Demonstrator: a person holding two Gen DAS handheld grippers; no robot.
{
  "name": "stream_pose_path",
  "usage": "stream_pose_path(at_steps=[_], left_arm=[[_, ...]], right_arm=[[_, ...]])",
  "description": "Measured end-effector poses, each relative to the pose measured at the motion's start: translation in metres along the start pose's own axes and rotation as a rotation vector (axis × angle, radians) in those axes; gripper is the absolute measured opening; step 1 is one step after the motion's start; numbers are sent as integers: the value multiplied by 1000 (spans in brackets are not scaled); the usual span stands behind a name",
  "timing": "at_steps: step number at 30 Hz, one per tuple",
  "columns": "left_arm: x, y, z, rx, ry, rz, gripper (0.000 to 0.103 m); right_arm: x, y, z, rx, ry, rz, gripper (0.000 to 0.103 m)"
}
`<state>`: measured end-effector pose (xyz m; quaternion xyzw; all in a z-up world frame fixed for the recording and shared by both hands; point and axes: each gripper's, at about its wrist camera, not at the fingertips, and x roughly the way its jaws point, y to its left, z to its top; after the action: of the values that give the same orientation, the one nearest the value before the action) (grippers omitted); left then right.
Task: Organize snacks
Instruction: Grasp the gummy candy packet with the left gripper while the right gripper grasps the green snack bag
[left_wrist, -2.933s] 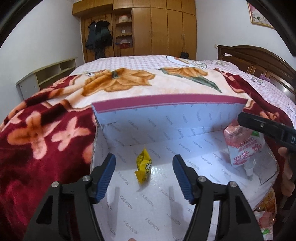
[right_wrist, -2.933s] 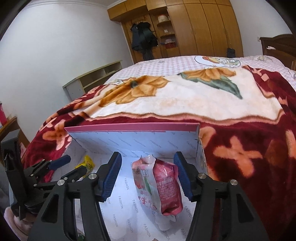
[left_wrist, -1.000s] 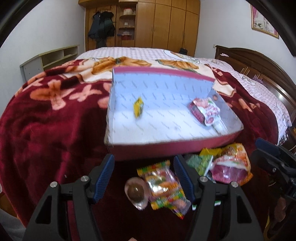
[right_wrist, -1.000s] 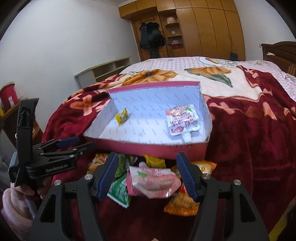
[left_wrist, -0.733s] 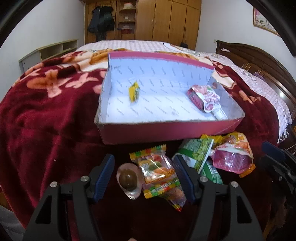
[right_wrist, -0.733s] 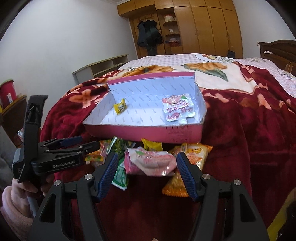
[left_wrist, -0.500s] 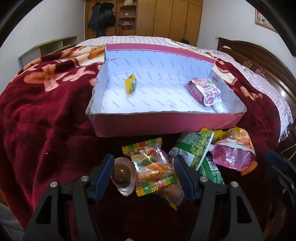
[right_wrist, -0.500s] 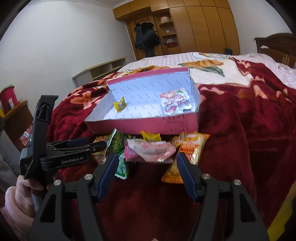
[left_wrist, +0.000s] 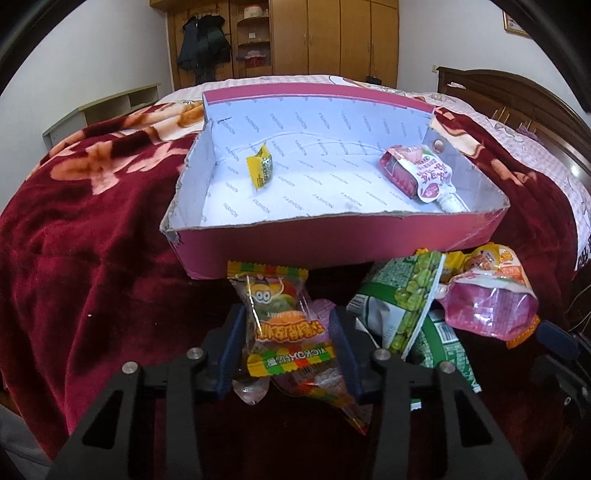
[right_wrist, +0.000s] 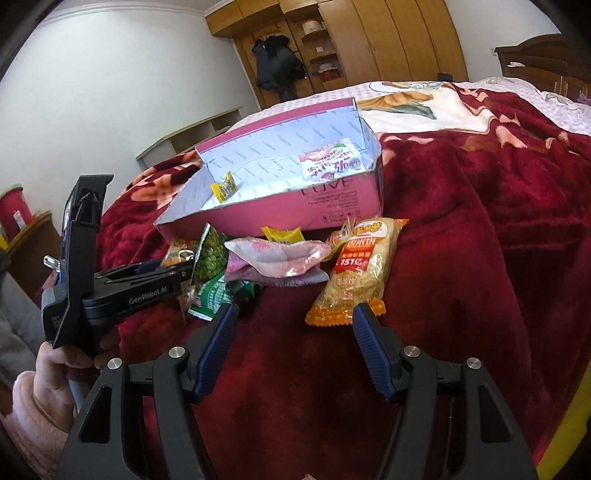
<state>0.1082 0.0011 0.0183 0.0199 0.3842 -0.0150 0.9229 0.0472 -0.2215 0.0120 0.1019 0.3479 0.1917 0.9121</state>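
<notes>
A pink box (left_wrist: 332, 240) (right_wrist: 295, 206) with a white inside lies on the bed. It holds a small yellow candy (left_wrist: 260, 170) and a pink spouted pouch (left_wrist: 421, 177). Loose snacks lie before it. My left gripper (left_wrist: 290, 347) is closing, and its pads touch both sides of the colourful gummy packet (left_wrist: 284, 325) between them. A clear jelly cup (left_wrist: 251, 391) lies under that packet. Green pea packets (left_wrist: 406, 306) and a pink pouch (right_wrist: 277, 258) lie to the right. My right gripper (right_wrist: 291, 343) stands open and empty just short of an orange noodle packet (right_wrist: 354, 269).
A dark red floral blanket (right_wrist: 461, 240) covers the bed. A wooden headboard (left_wrist: 517, 99) is at the right, wardrobes (left_wrist: 332, 37) stand at the back, and a low shelf (left_wrist: 103, 110) is on the left. A hand in a pink sleeve (right_wrist: 44, 369) holds the left gripper.
Both grippers have sunk toward the snack pile in front of the box. The left jaws have narrowed onto the gummy packet. The right jaws have kept their width.
</notes>
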Motion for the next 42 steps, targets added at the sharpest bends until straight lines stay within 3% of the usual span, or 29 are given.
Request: stream_pose_path(at_steps=[8,21,33,39,42], left_arm=[[-4,7,0,-39,-21,-18,42],[-35,34,-10,-116,-83,-6,41],[-51,58,-38,-170,-78,10,41],[-49,66,-46,-202,-69,2,41],[-47,69,-49,-215,-66,-4,41]], right_arm=[[2,0,-5,8,11,9,67],[2,5,-4,11,13,24,67],[0,21,-4,-9,19,53,67],[10,38,-4,-2,57,139,67],[20,47,-1,-24,68,123,67]])
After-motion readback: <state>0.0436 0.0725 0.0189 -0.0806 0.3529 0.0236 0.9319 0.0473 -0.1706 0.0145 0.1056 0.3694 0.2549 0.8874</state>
